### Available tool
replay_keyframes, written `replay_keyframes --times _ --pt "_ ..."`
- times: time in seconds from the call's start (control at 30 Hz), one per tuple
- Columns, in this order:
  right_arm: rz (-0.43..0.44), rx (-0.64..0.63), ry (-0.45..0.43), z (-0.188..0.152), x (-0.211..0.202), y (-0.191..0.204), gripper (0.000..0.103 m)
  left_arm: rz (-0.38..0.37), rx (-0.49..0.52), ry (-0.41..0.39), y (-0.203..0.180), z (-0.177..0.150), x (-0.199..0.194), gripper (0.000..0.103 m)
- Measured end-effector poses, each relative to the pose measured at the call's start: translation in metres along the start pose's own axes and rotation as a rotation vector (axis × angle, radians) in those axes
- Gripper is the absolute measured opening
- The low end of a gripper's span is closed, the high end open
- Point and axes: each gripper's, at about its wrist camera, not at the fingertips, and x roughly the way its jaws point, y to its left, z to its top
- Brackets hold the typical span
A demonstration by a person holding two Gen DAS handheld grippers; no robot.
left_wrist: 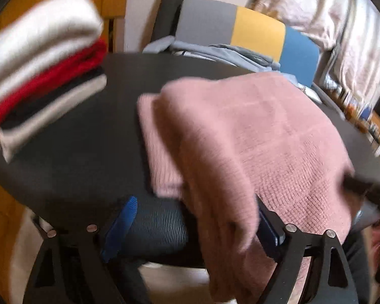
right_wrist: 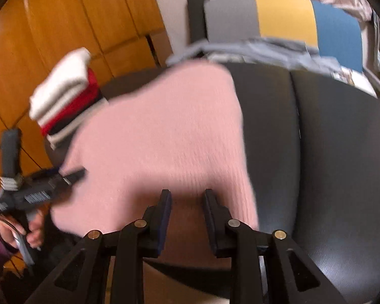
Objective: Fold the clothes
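Between the right tool's (right_wrist: 187, 217) narrowly parted fingers, pink sweater's (right_wrist: 164, 136) near edge.

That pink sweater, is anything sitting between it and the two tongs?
Nothing visible does. The pink sweater lies on the dark table, its near edge right at both tongs. The stack of folded clothes sits off to the side.

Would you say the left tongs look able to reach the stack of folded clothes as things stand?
Probably yes. The left tongs are open, and only bare dark table lies between them and the stack of folded clothes. The pink sweater drapes against their right finger, so it might drag along.
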Motion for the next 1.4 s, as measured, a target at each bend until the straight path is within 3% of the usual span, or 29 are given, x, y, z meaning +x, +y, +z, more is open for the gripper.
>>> replay_keyframes --times 0.1,0.2,0.37,0.43,0.5,0.57,0.63,0.8,0.97,1.2,1.3,1.4 --pt "0.031 0.039 -0.016 -0.006 -0.003 -0.007 0.026 0.005 0.01 -0.001 0.002 -0.005 -0.006 0.091" --pt "0.027 -0.004 0.004 -0.004 -0.003 -0.004 0.026 -0.004 0.003 0.01 0.007 -0.008 -0.012 0.092" --pt "0.055 0.048 0.032 0.009 -0.017 -0.007 0.029 -0.121 -0.181 0.014 0.03 0.006 -0.026 0.091" --pt "0.092 0.083 -0.027 0.017 -0.03 -0.012 0.031 -0.174 -0.257 -0.009 0.039 0.019 -0.032 0.093" --pt "0.133 0.117 -0.073 0.029 -0.038 -0.021 0.033 -0.204 -0.308 -0.036 0.044 0.028 -0.033 0.101" --pt "0.163 0.148 -0.081 0.042 -0.036 -0.032 0.041 -0.199 -0.343 -0.029 0.048 0.037 -0.024 0.102" --pt "0.163 0.183 -0.029 0.054 -0.023 -0.046 0.067 -0.207 -0.38 0.015 0.051 0.046 -0.007 0.102" --pt "0.212 0.268 0.085 0.069 0.013 -0.081 0.074 -0.255 -0.46 0.139 0.061 0.061 0.028 0.102" --pt "0.341 0.392 0.163 0.068 0.044 -0.109 0.074 -0.281 -0.395 0.174 0.053 0.071 0.036 0.103" --pt "0.507 0.438 0.271 0.077 0.091 -0.11 0.075 -0.25 -0.155 0.219 0.025 0.081 0.049 0.103" --pt "0.515 0.402 0.31 0.085 0.103 -0.101 0.08 -0.244 -0.083 0.218 0.019 0.081 0.055 0.103" --pt "0.501 0.359 0.334 0.092 0.106 -0.091 0.081 -0.27 -0.097 0.213 0.022 0.082 0.056 0.103"
